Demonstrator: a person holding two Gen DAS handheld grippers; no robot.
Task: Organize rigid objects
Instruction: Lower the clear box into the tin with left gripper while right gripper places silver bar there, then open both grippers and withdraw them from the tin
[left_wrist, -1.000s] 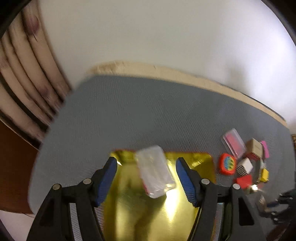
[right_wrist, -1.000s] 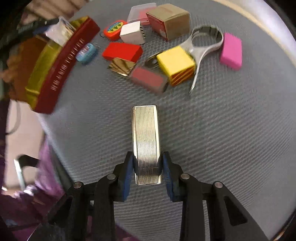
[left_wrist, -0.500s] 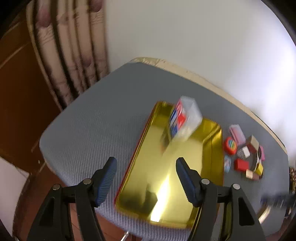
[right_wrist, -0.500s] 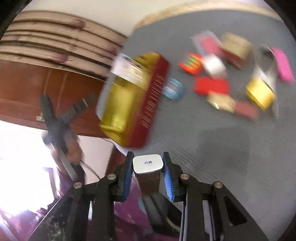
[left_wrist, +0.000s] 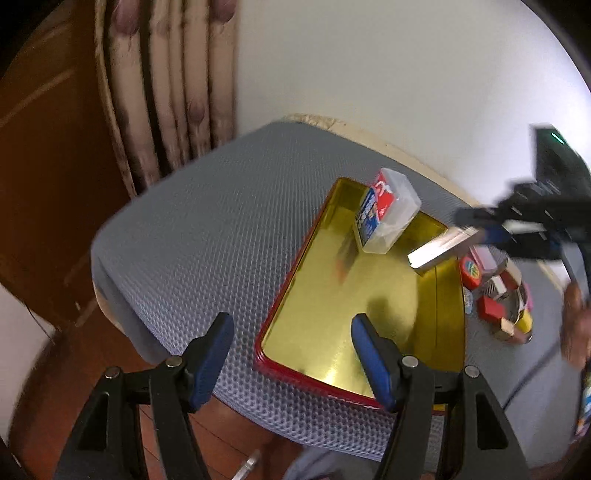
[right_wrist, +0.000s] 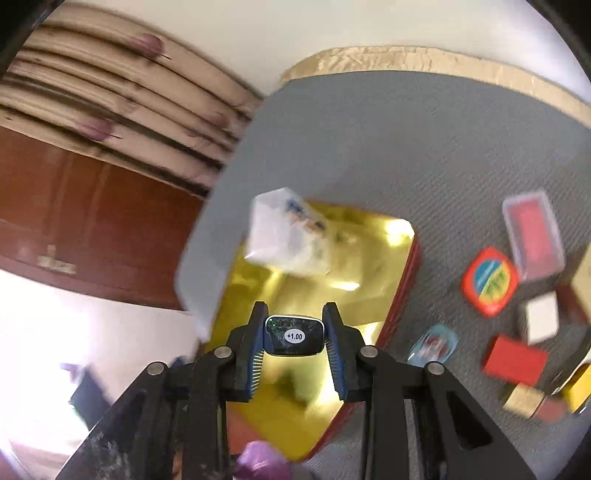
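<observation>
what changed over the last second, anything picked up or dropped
The right gripper carried the silver case from over the mat to above the gold tray, gripping it throughout. The left gripper, open and empty, pulled back from the clear plastic box, which it let go and which now leans tilted at the tray's far end. The pile of small items stayed put.

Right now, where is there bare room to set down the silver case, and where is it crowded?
The gold tray is bare across its middle and near end; only the clear plastic box leans at its far corner. The grey mat left of the tray is free too. Right of the tray, the small boxes are crowded. The right gripper holds the silver case over the tray.
</observation>
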